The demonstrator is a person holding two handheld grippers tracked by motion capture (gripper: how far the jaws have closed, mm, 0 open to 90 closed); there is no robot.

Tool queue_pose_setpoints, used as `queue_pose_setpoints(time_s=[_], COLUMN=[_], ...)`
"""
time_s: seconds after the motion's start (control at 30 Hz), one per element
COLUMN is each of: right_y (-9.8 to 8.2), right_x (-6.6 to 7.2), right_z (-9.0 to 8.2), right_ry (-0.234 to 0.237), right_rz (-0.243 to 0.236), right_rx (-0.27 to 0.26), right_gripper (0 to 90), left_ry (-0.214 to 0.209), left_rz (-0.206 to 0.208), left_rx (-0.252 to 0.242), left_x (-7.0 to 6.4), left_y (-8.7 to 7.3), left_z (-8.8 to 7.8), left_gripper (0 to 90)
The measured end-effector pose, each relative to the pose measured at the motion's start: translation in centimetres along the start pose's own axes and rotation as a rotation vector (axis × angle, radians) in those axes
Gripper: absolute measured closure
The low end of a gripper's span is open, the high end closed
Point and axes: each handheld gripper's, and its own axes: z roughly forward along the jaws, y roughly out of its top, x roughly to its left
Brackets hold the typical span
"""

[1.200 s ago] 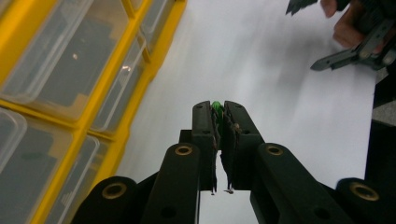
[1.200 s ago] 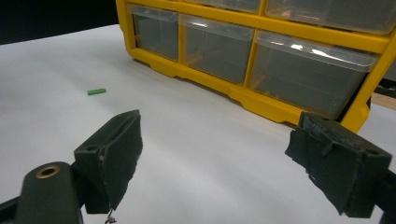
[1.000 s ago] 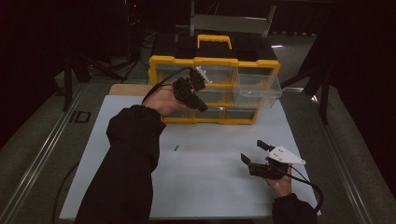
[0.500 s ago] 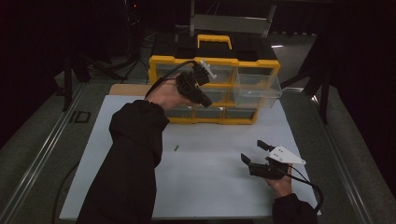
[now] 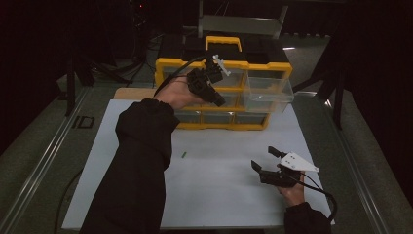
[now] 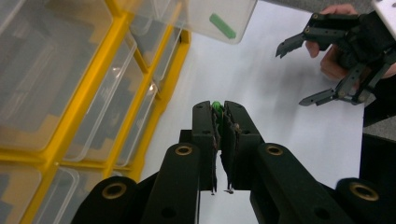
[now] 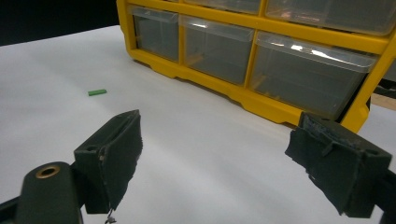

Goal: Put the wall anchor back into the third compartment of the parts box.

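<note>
A yellow drawer organizer (image 5: 229, 63) with clear drawers stands at the back of the white mat (image 5: 219, 195). Its upper right drawer (image 5: 269, 90) is pulled out, and one small green piece (image 6: 222, 25) lies inside it. My left gripper (image 5: 220, 101) is held up in front of the organizer, left of that drawer. It is shut on a small green piece (image 6: 216, 105) that peeks out at the jaw tips. My right gripper (image 5: 262, 157) rests low over the mat at the front right, open and empty (image 7: 224, 154). Another green piece (image 5: 184, 155) lies loose on the mat (image 7: 97, 92).
The organizer's bottom row of closed drawers (image 7: 215, 49) faces my right gripper. A black handle area and yellow grip (image 5: 223, 41) top the organizer. A metal rail (image 5: 44, 161) runs along the table's left side. The person's dark sleeve (image 5: 141, 165) crosses the mat's left half.
My left gripper has risen and shifted slightly right, toward the pulled-out drawer, still holding the green piece. The right gripper has stayed in place.
</note>
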Motion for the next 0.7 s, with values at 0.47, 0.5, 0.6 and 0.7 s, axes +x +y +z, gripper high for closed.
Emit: queue_pose_setpoints(time_s=[0.47, 0.5, 0.6, 0.7], right_y=[0.0, 0.0, 0.0, 0.0], right_x=[-0.1, -0.1, -0.1, -0.1], right_z=[0.0, 0.0, 0.0, 0.0], right_ry=[-0.001, -0.001, 0.000, 0.000], right_rz=[0.005, 0.005, 0.004, 0.007], right_rx=[0.000, 0.000, 0.000, 0.000], right_gripper=[15.3, 15.3, 15.3, 15.3], left_ry=[-0.008, -0.009, -0.017, -0.020], left_rz=[0.027, 0.030, 0.035, 0.041], left_rx=[-0.010, -0.009, -0.009, -0.003], left_x=[-0.3, -0.3, -0.2, -0.2], left_y=[1.7, 1.8, 2.0, 2.3], left_z=[-0.4, -0.4, -0.4, -0.3], left_gripper=[84.9, 84.9, 84.8, 84.9])
